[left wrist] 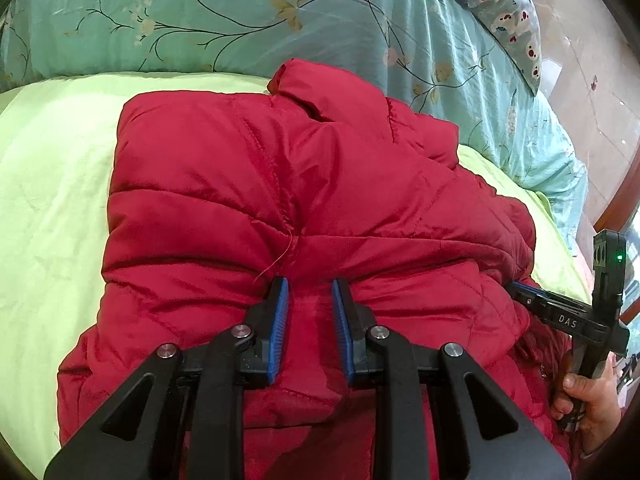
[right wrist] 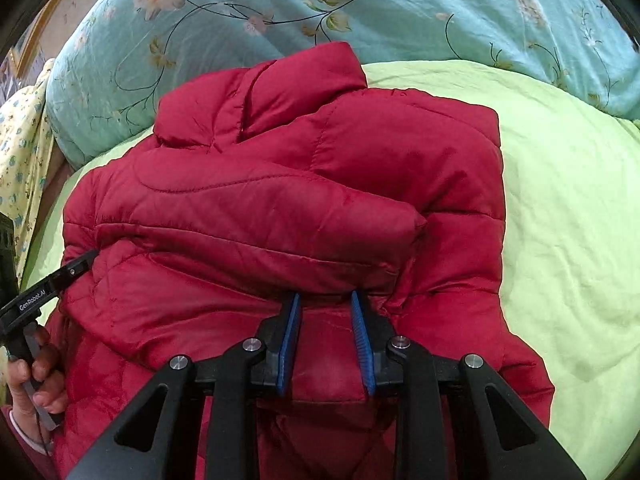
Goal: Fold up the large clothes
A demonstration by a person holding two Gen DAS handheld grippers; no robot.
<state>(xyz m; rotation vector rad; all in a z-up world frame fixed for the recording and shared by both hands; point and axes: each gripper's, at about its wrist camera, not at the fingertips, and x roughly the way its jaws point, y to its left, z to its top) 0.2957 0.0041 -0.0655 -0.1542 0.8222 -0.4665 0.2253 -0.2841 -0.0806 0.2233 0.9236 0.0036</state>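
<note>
A red puffer jacket (left wrist: 256, 184) lies on a light green bed sheet (left wrist: 52, 184), collar away from me, sleeves folded across its body. It also shows in the right wrist view (right wrist: 320, 184). My left gripper (left wrist: 310, 286) has its blue-padded jaws closed on a bunch of the jacket's near hem fabric. My right gripper (right wrist: 325, 298) grips a fold of the near hem the same way. The right gripper also shows at the jacket's right edge in the left wrist view (left wrist: 520, 289). The left gripper shows at the jacket's left edge in the right wrist view (right wrist: 86, 260).
A turquoise floral quilt (left wrist: 224, 12) lies bunched behind the jacket, also in the right wrist view (right wrist: 400, 4). A patterned pillow (left wrist: 500, 12) sits at the far right. A yellow patterned cloth (right wrist: 24, 148) hangs at the left. The green sheet (right wrist: 568, 216) extends right of the jacket.
</note>
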